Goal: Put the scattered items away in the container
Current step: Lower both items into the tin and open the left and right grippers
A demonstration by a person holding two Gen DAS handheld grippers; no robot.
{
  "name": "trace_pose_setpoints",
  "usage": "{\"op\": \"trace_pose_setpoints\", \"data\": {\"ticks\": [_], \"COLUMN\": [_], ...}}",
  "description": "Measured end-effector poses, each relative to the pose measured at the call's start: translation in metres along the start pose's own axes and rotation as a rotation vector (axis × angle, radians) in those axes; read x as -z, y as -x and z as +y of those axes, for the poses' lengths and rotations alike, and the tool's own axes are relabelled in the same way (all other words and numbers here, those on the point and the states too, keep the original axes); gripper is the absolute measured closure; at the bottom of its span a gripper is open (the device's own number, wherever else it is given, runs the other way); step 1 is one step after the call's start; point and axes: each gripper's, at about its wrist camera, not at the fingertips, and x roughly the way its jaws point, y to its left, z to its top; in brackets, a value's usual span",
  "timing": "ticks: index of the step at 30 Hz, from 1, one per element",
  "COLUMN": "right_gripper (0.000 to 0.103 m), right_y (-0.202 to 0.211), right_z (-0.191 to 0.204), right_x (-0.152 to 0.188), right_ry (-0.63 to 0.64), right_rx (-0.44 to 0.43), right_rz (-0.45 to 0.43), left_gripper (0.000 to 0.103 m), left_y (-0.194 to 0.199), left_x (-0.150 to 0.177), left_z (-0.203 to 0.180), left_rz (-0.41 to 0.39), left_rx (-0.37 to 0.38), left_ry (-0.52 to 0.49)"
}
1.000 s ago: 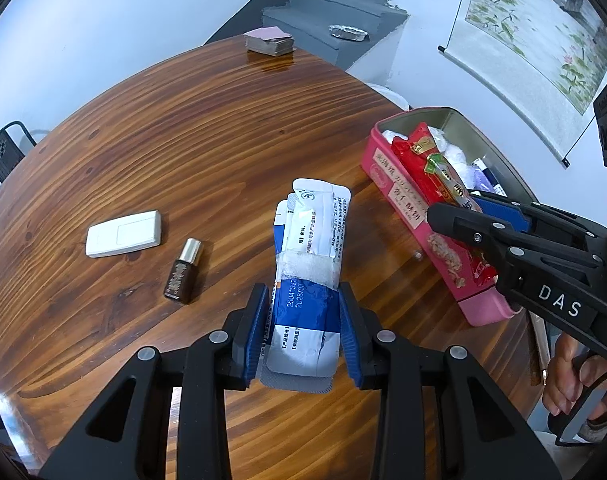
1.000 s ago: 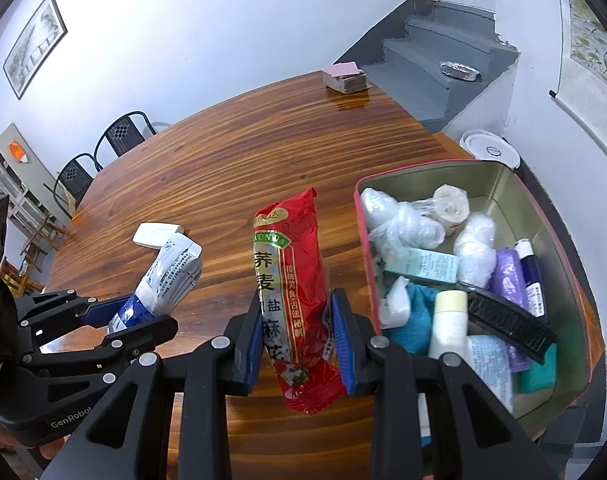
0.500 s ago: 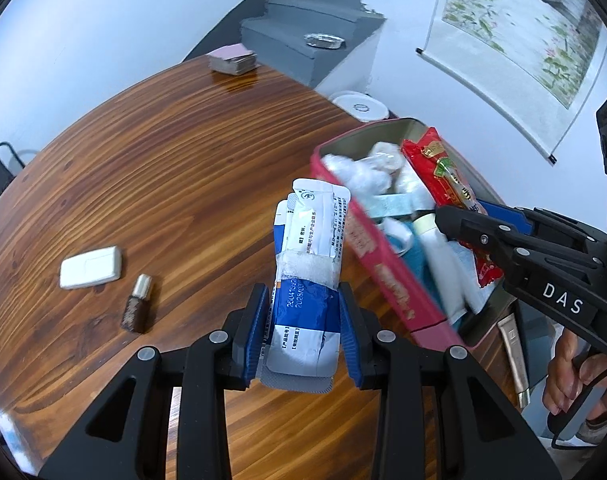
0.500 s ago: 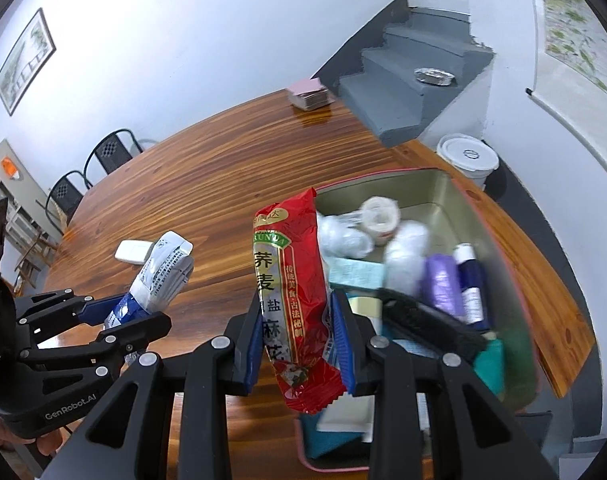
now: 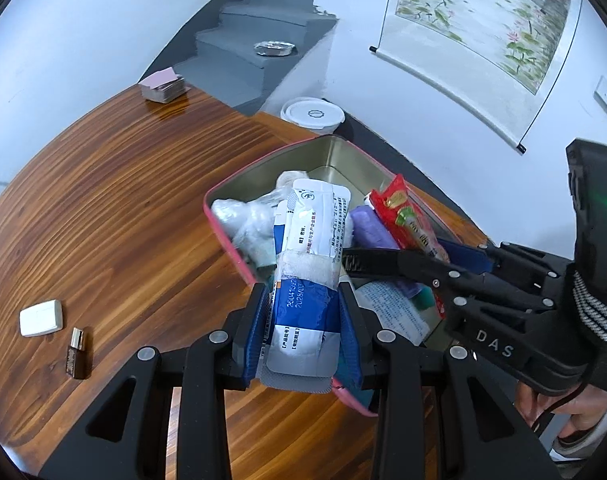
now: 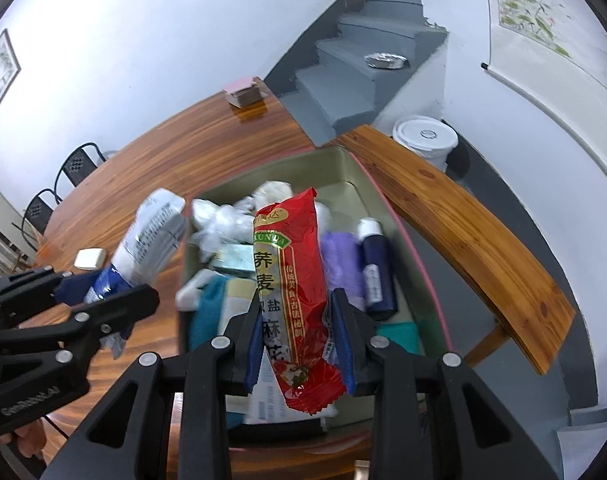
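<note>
Both tools have travelled from above the bare wood to above the tin since the earlier frames, each keeping its grip. The left tool (image 5: 303, 332) has its blue pads pressed against the sides of a blue-and-white foil medicine sachet bundle (image 5: 309, 276), which stands up between them, its top over the near wall of the pink rectangular metal tin (image 5: 223, 236). The right tool (image 6: 299, 340) is clamped the same way on a red plastic snack packet with printed characters (image 6: 291, 280), held upright over the middle of the tin (image 6: 387, 196). Inside the tin lie white wrapped bundles (image 6: 219, 220), a purple pack (image 6: 339, 264), a dark blue bottle with a white cap (image 6: 377, 276) and teal cloth (image 6: 207, 312). The tin sits near the edge of the round brown wooden worktop (image 5: 115, 200). Well apart from it, on the left, a white flat rectangular box (image 5: 40, 317) and a small brown bottle with a metallic cap (image 5: 75, 354) lie close together. A stack of pink cards (image 5: 162, 84) rests at the far edge.
</note>
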Motion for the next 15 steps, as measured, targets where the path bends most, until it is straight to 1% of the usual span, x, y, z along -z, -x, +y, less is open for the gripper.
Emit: {"op": "trace_pose_setpoints", "data": {"ticks": [7,15], "right_gripper": [0.069,0.069], "right_y": [-0.007,-0.012], "right_z": [-0.013,-0.014], "right_x": [0.005,0.012], "right_ry": [-0.013,-0.013], "right_rx": [0.015,0.012], "right_rz": [0.026,0.048], "left_gripper": [0.066,0.066], "left_y": [-0.002,-0.004], "left_x": [0.000,-0.001], "left_z": [0.001,-0.004], "left_rz": [0.009,0.017], "left_rx": [-0.011,-0.012], "left_ry": [0.012,0.004]}}
